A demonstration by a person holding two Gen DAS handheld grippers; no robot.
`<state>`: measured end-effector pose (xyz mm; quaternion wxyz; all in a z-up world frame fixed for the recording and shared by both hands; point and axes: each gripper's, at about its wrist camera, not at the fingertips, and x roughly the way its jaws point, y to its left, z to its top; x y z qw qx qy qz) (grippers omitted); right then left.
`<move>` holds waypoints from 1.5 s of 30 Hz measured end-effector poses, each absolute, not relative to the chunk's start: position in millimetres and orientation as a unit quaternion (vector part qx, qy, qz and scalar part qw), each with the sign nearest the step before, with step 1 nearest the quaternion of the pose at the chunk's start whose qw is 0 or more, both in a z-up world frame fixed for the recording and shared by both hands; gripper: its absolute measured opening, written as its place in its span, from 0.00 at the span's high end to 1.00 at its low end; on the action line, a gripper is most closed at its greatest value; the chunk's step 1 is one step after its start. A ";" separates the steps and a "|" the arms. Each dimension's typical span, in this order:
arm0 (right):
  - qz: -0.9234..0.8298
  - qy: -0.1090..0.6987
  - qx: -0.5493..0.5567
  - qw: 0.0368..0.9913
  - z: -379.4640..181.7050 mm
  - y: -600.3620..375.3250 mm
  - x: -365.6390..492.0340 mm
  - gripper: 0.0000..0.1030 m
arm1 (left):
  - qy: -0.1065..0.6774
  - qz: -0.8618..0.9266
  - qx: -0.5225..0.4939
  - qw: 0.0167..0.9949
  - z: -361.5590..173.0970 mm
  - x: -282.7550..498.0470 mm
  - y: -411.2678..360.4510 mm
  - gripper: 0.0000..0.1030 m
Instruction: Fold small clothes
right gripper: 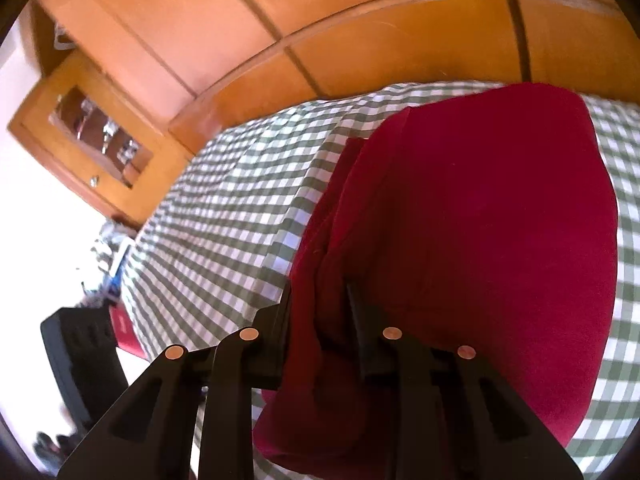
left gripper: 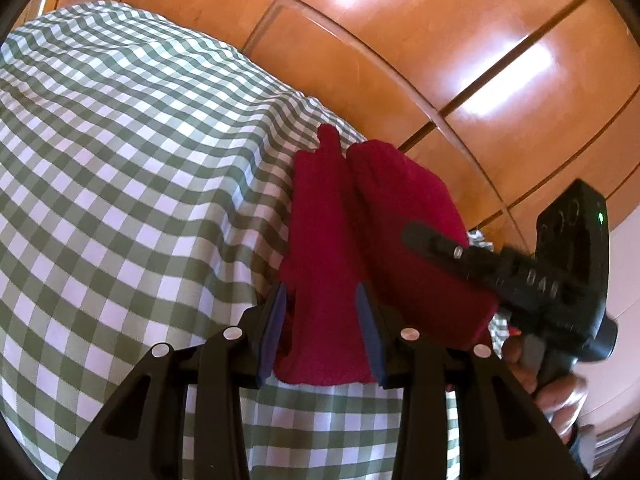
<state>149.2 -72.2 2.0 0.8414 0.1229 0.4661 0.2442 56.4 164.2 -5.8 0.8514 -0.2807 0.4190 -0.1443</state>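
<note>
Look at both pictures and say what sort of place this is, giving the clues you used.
Probably a room in a home, perhaps a dining room. A checked cloth covers the work surface, orange wooden panelling stands behind it, and a wooden cabinet with a glass door holds what look like glasses.

Both grippers are matte black plastic. Each finger is a broad wedge with a triangular cut-out and narrows toward the tip. Four round metal pivot pins sit in a row behind the jaws: silvery on the left gripper (left gripper: 322, 316), coppery on the right gripper (right gripper: 320, 312). The left pads (left gripper: 370, 330) are dark blue; the right ones look black. From outside, the right gripper shows a small green light, raised lettering and a steel screw.
</note>
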 end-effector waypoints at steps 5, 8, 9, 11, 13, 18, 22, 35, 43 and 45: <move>0.275 0.450 0.068 0.847 14.2 -74.3 130.4 0.65 | 0.414 -0.165 -0.309 0.840 3.2 67.7 164.8 0.53; 0.299 0.426 0.102 0.848 25.5 -90.1 111.9 0.23 | 0.416 -0.184 -0.319 0.831 9.8 75.4 160.4 0.46; 0.301 0.412 0.110 0.853 30.8 -98.1 102.6 0.23 | 0.418 -0.194 -0.321 0.827 11.7 79.0 157.6 0.45; 0.299 0.398 0.123 0.859 35.6 -114.5 84.6 0.23 | 0.422 -0.202 -0.316 0.826 14.7 85.7 151.4 0.44; 0.288 0.397 0.138 0.860 33.6 -133.6 70.5 0.23 | 0.430 -0.211 -0.311 0.821 16.3 91.2 145.5 0.42; 0.222 0.418 0.150 0.868 11.6 -188.4 32.2 0.23 | 0.448 -0.223 -0.312 0.808 15.5 109.0 132.8 0.39; 0.169 0.444 0.156 0.866 -10.6 -224.6 6.1 0.23 | 0.470 -0.234 -0.291 0.800 14.4 125.5 115.3 0.38; 0.138 0.456 0.165 0.864 -38.1 -225.3 -9.9 0.23 | 0.469 -0.243 -0.176 0.831 42.6 150.3 62.9 0.80; 0.167 0.459 0.145 0.860 -40.5 -189.1 5.0 0.23 | 0.390 -0.259 -0.202 0.860 97.3 126.7 93.0 0.81; 0.172 0.457 0.137 0.862 -39.9 -181.6 8.3 0.23 | 0.405 -0.233 -0.204 0.860 82.7 129.7 106.6 0.81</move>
